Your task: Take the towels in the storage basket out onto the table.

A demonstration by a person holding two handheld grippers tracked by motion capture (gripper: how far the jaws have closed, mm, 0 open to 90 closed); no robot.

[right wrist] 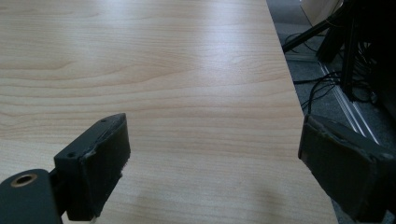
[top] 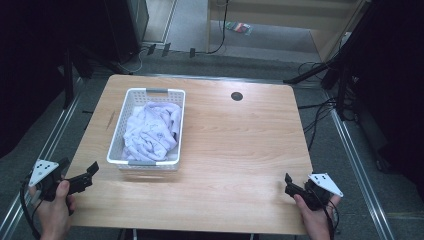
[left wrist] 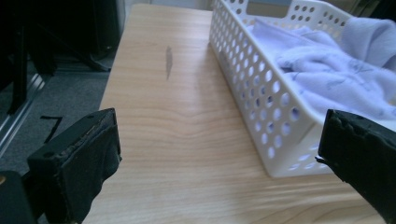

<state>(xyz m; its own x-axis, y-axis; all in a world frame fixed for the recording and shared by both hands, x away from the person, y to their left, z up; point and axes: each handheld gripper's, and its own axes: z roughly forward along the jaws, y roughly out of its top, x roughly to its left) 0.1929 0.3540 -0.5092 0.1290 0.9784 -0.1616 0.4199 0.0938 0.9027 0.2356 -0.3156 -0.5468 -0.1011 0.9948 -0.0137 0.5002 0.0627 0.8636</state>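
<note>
Left tool (top: 92, 170) agape, basket (top: 116, 131) beside, cloth (top: 151, 131) inside

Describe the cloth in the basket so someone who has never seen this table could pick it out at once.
Start at the wooden table, then find the white perforated basket on its left half. Crumpled inside lies the pale lilac cloth, nearly filling the basket. It is the sole soft, wrinkled thing there; the basket around it is rigid plastic dotted with holes, and the tabletop beside it is bare wood.

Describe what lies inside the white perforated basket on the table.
Inside the white basket lies a crumpled pale lilac cloth, bunched up to about rim height. It covers the basket's floor, so anything beneath it cannot be seen.
</note>
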